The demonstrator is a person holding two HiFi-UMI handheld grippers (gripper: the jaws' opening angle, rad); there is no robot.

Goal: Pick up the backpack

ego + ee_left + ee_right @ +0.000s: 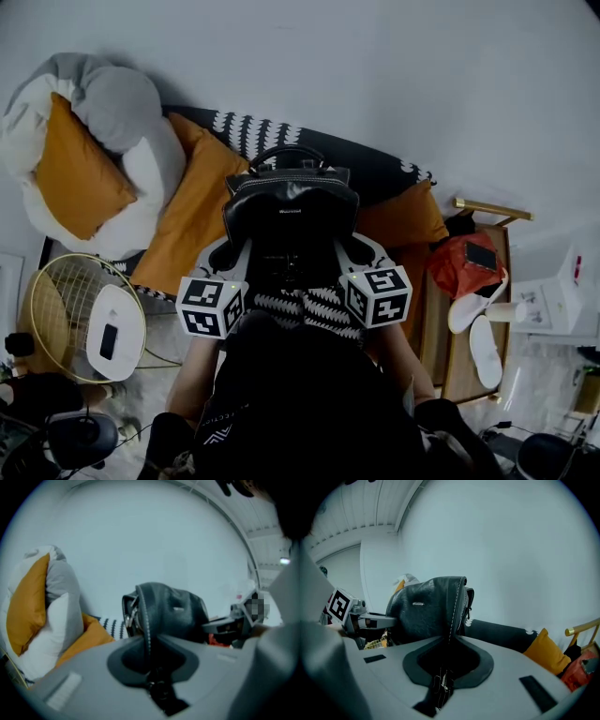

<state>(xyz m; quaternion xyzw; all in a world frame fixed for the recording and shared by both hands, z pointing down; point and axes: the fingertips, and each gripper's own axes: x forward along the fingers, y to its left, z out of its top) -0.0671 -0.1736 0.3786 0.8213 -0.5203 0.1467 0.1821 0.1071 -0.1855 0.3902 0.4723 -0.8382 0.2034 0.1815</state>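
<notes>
clear: above backpack (291, 211), along wall (375, 75) | obstacles: left orange cushion (192, 216), right orange cushion (403, 217), wooden stand (457, 370) beyond

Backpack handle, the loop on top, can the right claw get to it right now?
Probably not yet: the right claw is shut on the side of the backpack and would have to let go. The handle stands free.

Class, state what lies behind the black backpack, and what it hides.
Behind the backpack runs a dark patterned bolster, with orange cushions either side. The bolster's middle is covered.

Black backpack (291, 214), orange cushion (80, 169)
</notes>
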